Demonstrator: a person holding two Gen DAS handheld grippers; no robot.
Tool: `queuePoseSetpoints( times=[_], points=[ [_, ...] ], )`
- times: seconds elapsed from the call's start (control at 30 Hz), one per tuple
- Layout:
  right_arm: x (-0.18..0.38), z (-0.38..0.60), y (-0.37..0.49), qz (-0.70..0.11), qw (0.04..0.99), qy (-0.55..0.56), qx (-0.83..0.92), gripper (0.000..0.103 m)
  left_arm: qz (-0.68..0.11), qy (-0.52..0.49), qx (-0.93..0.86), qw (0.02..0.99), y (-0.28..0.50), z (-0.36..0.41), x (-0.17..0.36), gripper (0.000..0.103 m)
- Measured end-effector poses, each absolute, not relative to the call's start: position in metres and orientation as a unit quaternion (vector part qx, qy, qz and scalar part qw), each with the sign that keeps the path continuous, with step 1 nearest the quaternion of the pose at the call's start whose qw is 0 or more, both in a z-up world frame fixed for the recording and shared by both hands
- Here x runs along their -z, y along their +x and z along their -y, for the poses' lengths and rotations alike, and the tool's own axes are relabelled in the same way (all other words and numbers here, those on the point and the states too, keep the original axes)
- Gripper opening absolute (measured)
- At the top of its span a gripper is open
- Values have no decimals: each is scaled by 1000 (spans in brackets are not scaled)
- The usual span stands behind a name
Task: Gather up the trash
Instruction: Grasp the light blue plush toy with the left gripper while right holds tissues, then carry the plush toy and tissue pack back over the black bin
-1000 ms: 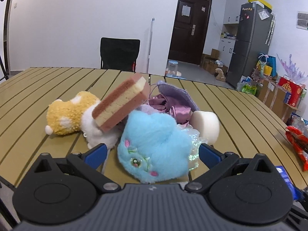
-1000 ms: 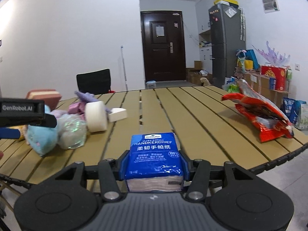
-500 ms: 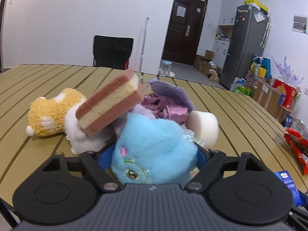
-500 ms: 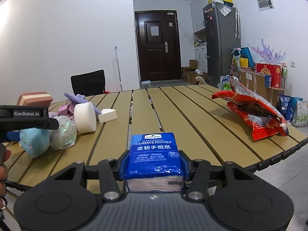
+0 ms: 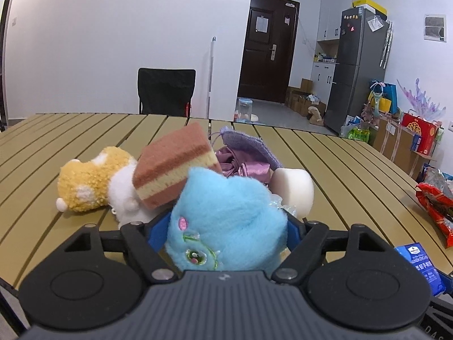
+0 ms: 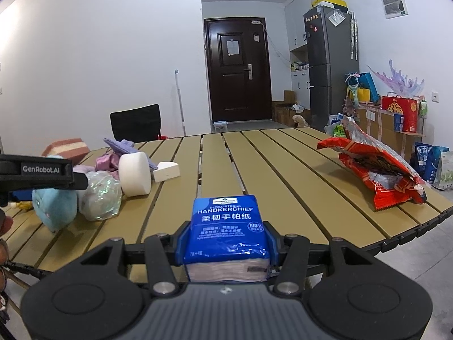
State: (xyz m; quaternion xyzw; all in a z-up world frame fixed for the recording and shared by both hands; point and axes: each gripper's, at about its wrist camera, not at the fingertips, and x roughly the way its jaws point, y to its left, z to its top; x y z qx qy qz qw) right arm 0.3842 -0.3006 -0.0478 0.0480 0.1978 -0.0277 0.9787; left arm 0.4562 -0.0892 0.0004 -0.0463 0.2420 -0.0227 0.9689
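Note:
My left gripper (image 5: 223,226) is shut on a fluffy blue plush toy (image 5: 226,221), at the near side of a pile on the slatted table (image 5: 339,164). The toy also shows in the right wrist view (image 6: 55,206) under the left gripper's body. My right gripper (image 6: 226,240) is shut on a blue handkerchief tissue pack (image 6: 226,226), held over the table's front edge. A red snack bag (image 6: 376,167) lies open at the right; it also shows in the left wrist view (image 5: 436,206).
The pile holds a yellow plush (image 5: 90,181), a brown-and-cream sponge (image 5: 172,167), purple cloth (image 5: 249,153), a white roll (image 5: 294,187), an iridescent ball (image 6: 102,195) and a white wedge (image 6: 167,171). A black chair (image 5: 167,90) stands behind the table.
My left gripper went from open around the blue plush to shut on it. My right gripper kept hold of the tissue pack and shifted a little.

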Motion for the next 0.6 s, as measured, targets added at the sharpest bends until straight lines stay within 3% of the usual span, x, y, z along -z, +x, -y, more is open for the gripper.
queuePoseSetpoints(
  times=[0.6],
  points=[
    [34, 286, 342, -174, 984, 40, 5, 51, -192, -38, 22, 980, 387, 74, -27, 78]
  ],
)
